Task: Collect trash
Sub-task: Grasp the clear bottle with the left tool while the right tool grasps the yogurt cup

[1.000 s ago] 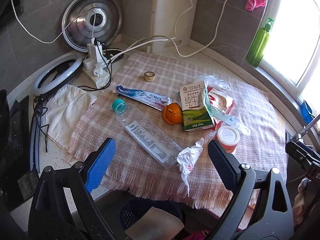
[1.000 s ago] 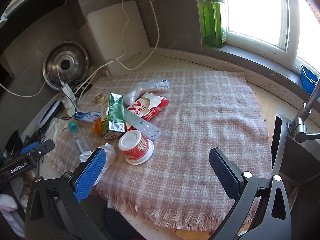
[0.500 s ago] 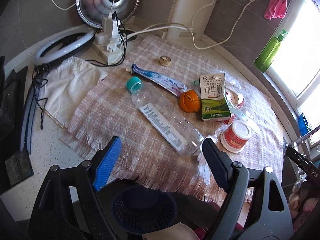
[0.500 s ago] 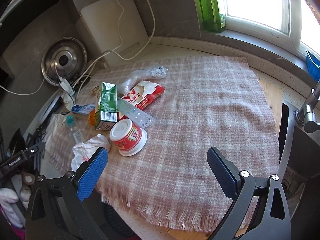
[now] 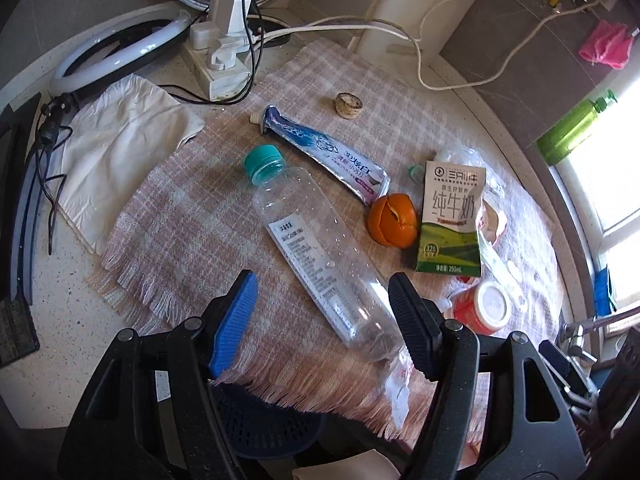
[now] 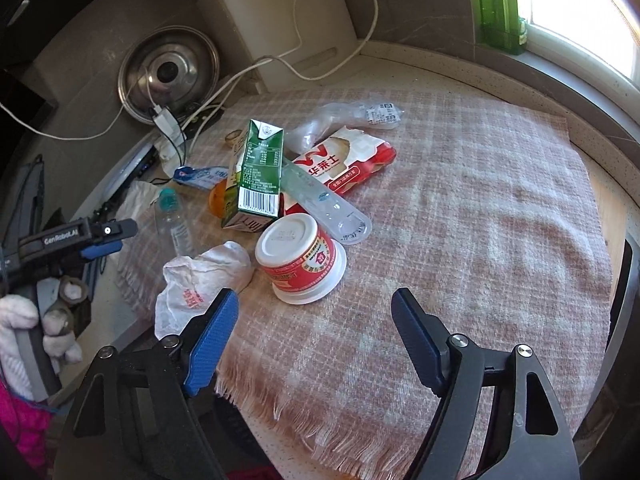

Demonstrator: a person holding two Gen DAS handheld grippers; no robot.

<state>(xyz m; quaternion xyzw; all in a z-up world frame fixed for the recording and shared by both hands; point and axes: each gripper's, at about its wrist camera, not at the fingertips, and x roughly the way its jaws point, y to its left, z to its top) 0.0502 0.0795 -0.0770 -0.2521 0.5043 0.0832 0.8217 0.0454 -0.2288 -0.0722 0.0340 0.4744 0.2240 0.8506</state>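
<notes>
- Left wrist view: the left gripper [image 5: 322, 308] hangs over the near fringe of the checked cloth [image 5: 192, 216], its jaws spread and just been closing, gripping nothing.
- The clear plastic bottle [image 5: 316, 248] lies on its side on the cloth, its base end passing between the two fingers without touching either pad, its teal cap pointing away from the gripper.
- Beyond the bottle lie a toothpaste tube [image 5: 324, 148], a piece of orange peel [image 5: 392, 220] and a milk carton [image 5: 450, 220]; the peel sits between tube and carton.
- A red cup [image 5: 480, 308] rests just past the right finger, beside the carton.
- A dark blue basket [image 5: 264, 420] shows below the cloth's edge, under the gripper.
- Right wrist view: the right gripper [image 6: 314, 320] hovers over the cloth [image 6: 480, 220] with jaws wide and just been closing, nothing between the pads.
- The red cup [image 6: 300, 260], upside down, stands just ahead of the gap between the fingers, towards the left finger.
- A crumpled white wrapper [image 6: 200, 280] lies beside the cup, close to the left finger's tip; whether they touch is unclear.
- Behind the cup stand the milk carton [image 6: 256, 176], a clear flat packet [image 6: 324, 204] and a red snack bag [image 6: 344, 164].
- The left gripper [image 6: 80, 236] appears at the left edge, held by a gloved hand [image 6: 24, 340].
</notes>
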